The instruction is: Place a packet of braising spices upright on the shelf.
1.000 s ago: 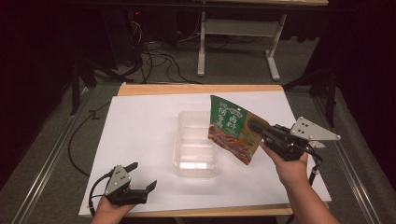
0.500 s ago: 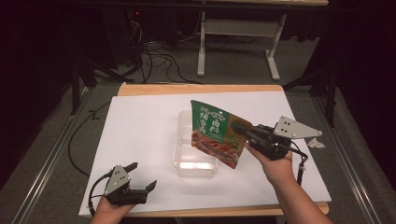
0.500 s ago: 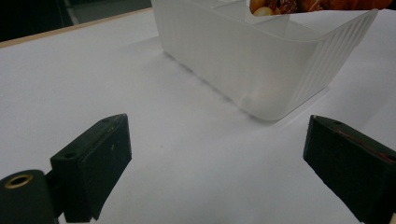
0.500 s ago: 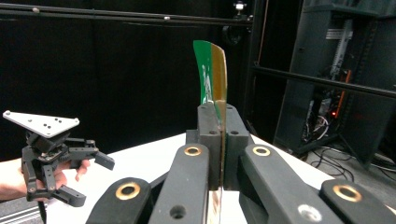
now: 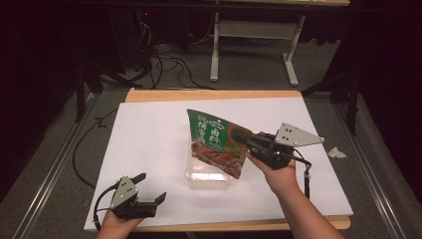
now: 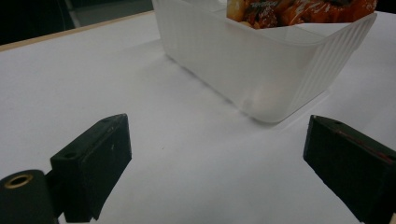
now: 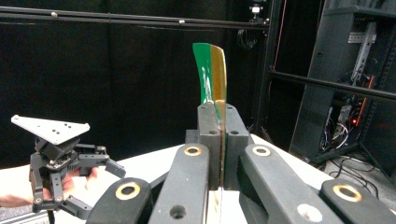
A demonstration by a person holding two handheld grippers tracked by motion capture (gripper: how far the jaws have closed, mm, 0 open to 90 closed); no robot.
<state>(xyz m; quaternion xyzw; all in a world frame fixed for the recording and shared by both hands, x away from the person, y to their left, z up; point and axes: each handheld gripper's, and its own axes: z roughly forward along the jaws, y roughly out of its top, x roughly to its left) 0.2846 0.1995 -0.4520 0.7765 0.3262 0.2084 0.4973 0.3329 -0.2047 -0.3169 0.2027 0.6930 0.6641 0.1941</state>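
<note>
Looks like the right gripper point(image 5: 245, 140), clamped on the pouch point(image 5: 215, 142), just needs lowering into the tub point(image 5: 206, 175); left gripper point(image 5: 149, 191) sits wide open.

My right gripper point(image 5: 247, 141) is raised, jaws pressed together; my left gripper point(image 5: 152, 188) rests low, jaws apparently spread wide.

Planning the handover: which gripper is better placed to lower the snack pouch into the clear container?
Right. The right gripper is shut on the snack pouch above the clear container; the left gripper rests open near the table's front edge.
</note>
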